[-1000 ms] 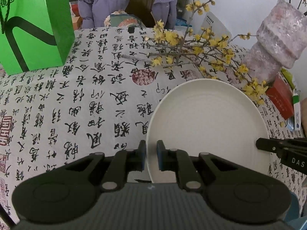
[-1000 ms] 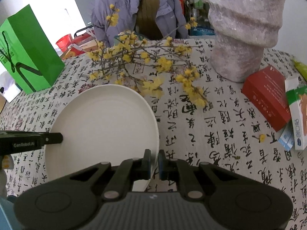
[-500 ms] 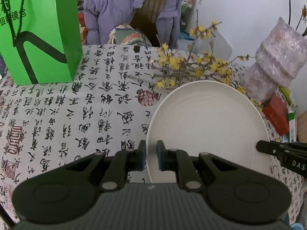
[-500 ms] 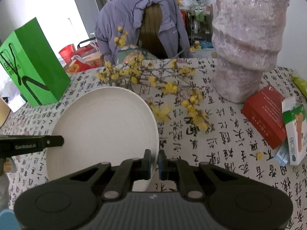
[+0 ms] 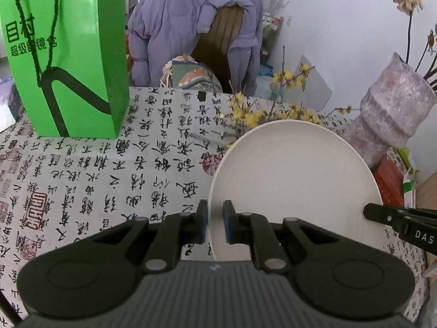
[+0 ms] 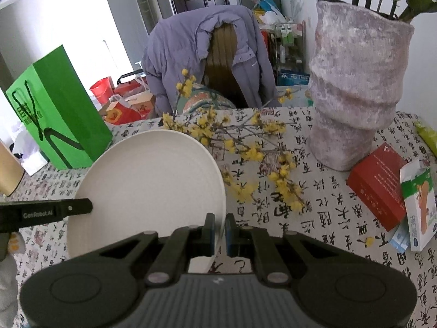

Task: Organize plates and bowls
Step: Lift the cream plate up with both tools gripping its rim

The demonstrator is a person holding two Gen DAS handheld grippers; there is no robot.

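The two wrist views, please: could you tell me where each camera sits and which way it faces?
Left wrist view: on the left tongs, looking forward and downward across the table; its own fingers clamp the white plate at its left rim, and the right tongs' tip shows at right.
Right wrist view: on the right tongs, clamping the plate's right rim; the left tongs' tip shows at left.
Shared: plate, green bag, yellow blossoms, vase.

The tall glossy green paper bag [image 5: 68,54] bears "目村". The black left gripper finger [image 6: 46,214] reads "GenRobot.AI"; the black right gripper finger [image 5: 409,227] shows "DAS".
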